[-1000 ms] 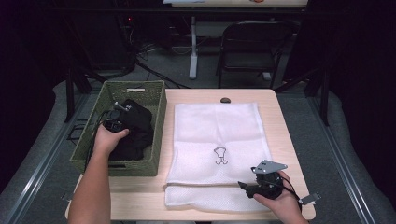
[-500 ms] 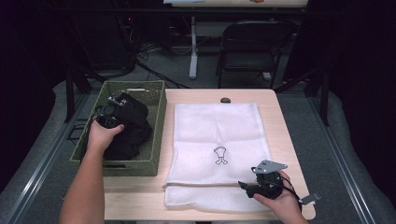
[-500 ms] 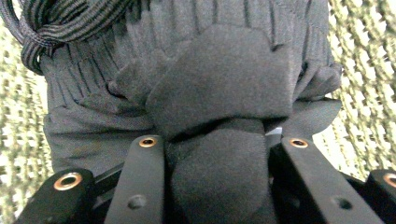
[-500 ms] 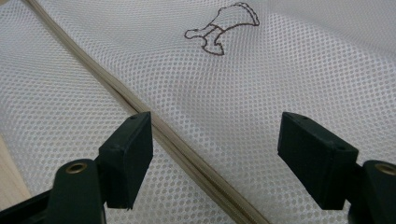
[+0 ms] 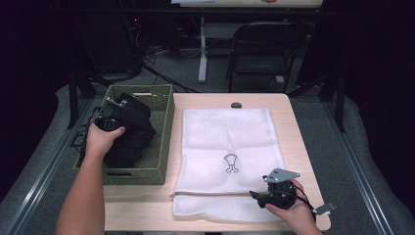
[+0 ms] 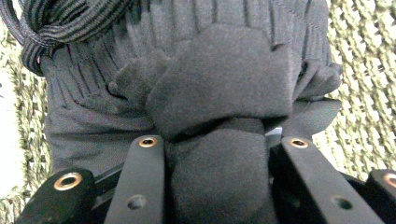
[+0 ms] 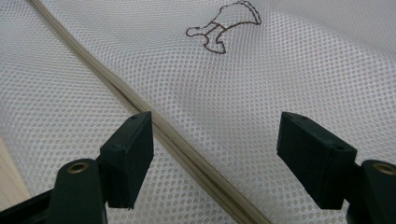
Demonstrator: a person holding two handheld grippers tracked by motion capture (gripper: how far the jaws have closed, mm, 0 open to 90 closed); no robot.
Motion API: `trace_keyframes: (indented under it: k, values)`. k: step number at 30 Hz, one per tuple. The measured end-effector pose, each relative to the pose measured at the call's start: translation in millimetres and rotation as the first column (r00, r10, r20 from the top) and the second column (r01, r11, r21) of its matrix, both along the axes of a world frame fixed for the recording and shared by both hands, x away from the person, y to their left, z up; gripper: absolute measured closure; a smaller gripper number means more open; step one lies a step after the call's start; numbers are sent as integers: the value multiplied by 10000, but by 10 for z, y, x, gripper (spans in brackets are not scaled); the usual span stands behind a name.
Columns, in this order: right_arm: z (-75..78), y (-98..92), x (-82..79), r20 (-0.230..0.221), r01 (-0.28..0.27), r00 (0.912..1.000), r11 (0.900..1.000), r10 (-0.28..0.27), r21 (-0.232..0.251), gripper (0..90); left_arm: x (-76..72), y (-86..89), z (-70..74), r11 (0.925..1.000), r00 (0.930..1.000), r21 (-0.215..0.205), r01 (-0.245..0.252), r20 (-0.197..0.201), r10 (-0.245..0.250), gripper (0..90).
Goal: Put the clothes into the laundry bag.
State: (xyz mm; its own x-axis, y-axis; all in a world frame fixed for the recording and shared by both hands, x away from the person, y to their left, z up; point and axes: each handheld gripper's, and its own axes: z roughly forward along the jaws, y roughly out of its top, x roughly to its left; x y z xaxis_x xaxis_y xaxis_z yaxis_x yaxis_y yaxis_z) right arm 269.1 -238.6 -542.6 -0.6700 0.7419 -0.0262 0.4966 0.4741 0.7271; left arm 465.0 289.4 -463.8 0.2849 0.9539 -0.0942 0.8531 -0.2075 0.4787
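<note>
While your left gripper [image 5: 111,117] grasps the black knitted garment [image 5: 128,131] over the green woven basket [image 5: 164,131] at the table's left edge, your right gripper [image 5: 259,197], released, rests on the white mesh bag [image 5: 227,139] near the front edge.

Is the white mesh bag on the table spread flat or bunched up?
Spread flat: the mesh bag lies smooth across the table, its zipper running straight.

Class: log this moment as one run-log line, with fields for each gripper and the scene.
left gripper: shut on dark garment over green basket | right gripper: open above white mesh bag
</note>
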Motion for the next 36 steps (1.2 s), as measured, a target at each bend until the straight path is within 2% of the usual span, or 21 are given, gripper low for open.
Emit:
trace_keyframes:
  k: [4, 23, 29, 36]
  values:
    - [0, -7, 2, 15, 6, 10000, 10000, -6, 2, 270, -3, 3, 30, 9999, 10000, 126, -21, -19, 21, 661]
    - [-6, 2, 1, 75, -48, 10000, 9999, 49, -128, 277, -51, 2, 291, 10000, 9997, 21, 67, 245, -67, 661]
    - [6, 11, -5, 243, -129, 9996, 9996, 135, -239, 312, -80, -19, 390, 9997, 9991, -87, 245, 337, -242, 661]
    - [16, 32, -15, 439, -249, 9987, 9994, 258, -222, 362, -114, -73, 510, 9980, 9971, 45, 638, 416, -639, 662]
